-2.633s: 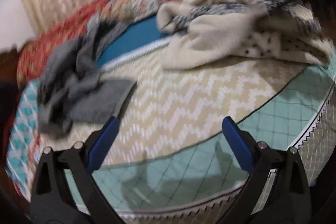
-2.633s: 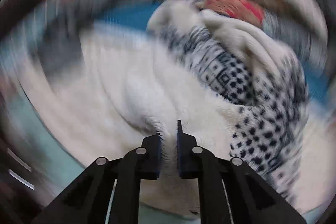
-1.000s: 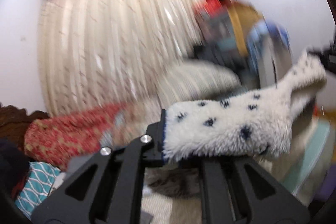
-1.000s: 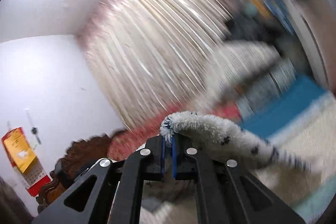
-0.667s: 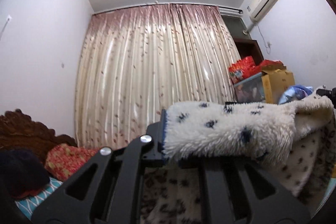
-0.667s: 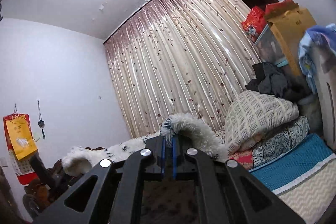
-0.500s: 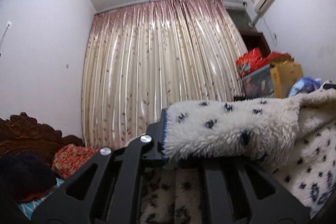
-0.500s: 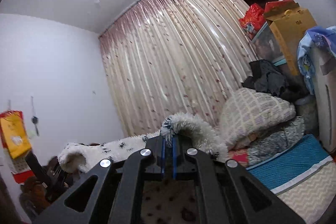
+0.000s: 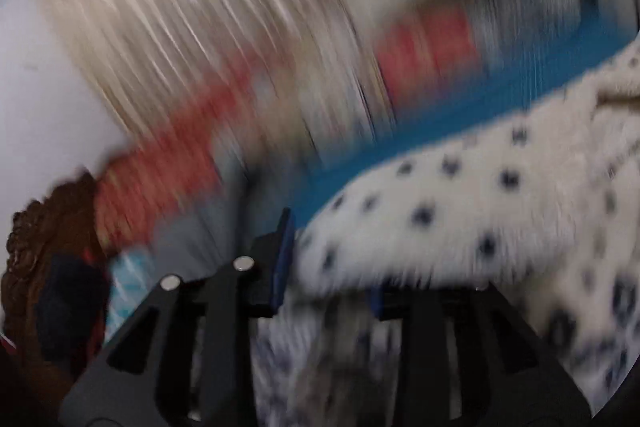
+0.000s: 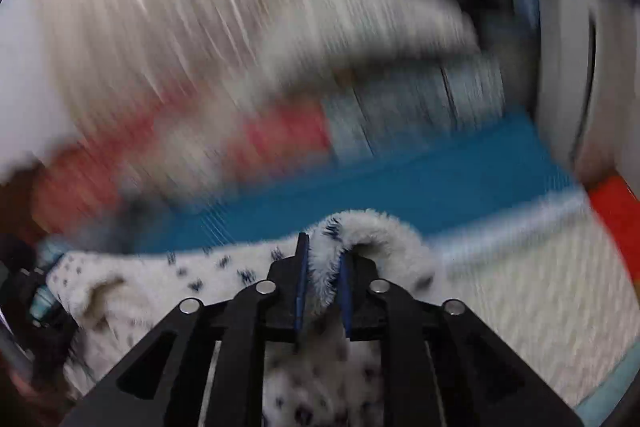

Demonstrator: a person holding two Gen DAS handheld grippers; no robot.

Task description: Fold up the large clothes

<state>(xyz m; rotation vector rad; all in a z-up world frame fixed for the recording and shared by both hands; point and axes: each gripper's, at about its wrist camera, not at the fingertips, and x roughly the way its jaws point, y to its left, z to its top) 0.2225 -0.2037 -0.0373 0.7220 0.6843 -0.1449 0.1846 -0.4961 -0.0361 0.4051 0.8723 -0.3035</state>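
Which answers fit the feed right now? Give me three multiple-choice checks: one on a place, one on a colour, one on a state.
1. The blue sheet lies:
A. beyond the spotted fleece
B. on top of it
C. wrapped around it

2. The fleece's spots are:
A. red
B. dark
C. green

3. The fleece is:
A. in a neat folded stack
B. loose and rumpled
C. on a hanger

Key: 1 A, blue shows past the fleece's far edge; 2 B, dark marks on cream pile; 3 B, its edge curls over, unfolded.

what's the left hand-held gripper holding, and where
spotted fleece garment, by its fluffy edge, loosely: the left hand-held gripper's jaws are opening with that edge between them
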